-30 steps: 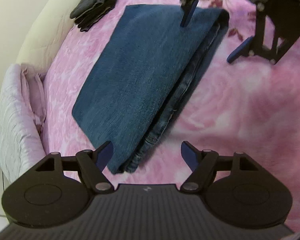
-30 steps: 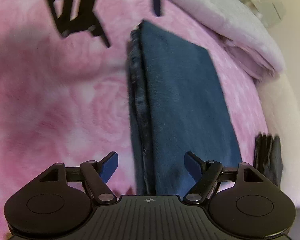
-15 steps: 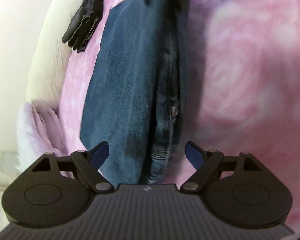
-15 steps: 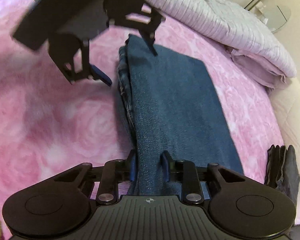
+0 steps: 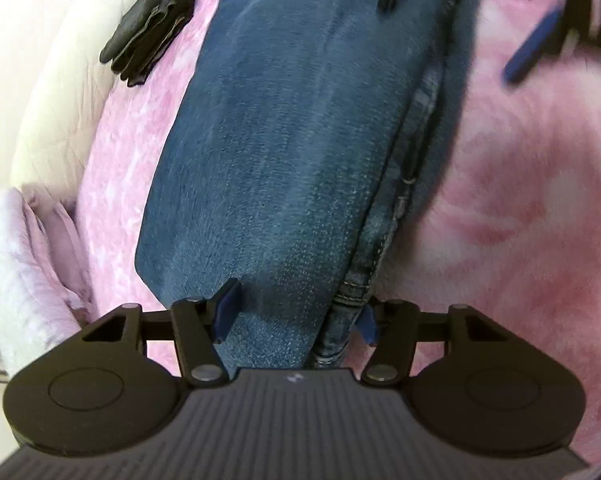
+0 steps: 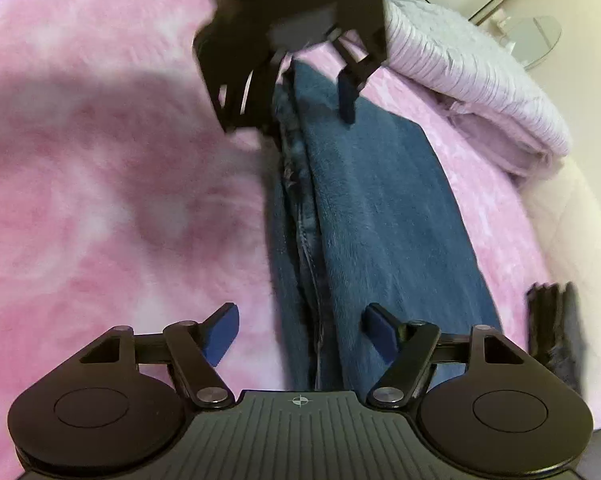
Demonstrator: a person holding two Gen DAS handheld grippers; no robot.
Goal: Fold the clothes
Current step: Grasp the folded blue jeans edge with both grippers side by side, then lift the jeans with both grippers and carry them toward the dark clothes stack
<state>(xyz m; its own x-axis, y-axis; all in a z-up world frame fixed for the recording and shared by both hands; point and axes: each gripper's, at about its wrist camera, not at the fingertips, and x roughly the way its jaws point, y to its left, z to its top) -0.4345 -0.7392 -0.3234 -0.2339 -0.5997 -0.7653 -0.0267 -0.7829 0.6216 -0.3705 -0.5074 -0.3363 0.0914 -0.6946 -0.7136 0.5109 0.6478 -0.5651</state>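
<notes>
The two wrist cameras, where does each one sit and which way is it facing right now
Left wrist: on the left gripper, looking along the folded jeans toward the right gripper; its own fingers straddle the jeans' near end.
Right wrist: on the right gripper, looking back along the jeans at the left gripper; own fingers spread wide.
Shared: jeans, pink blanket, dark garment, lilac pillow, seen from opposite ends.
</notes>
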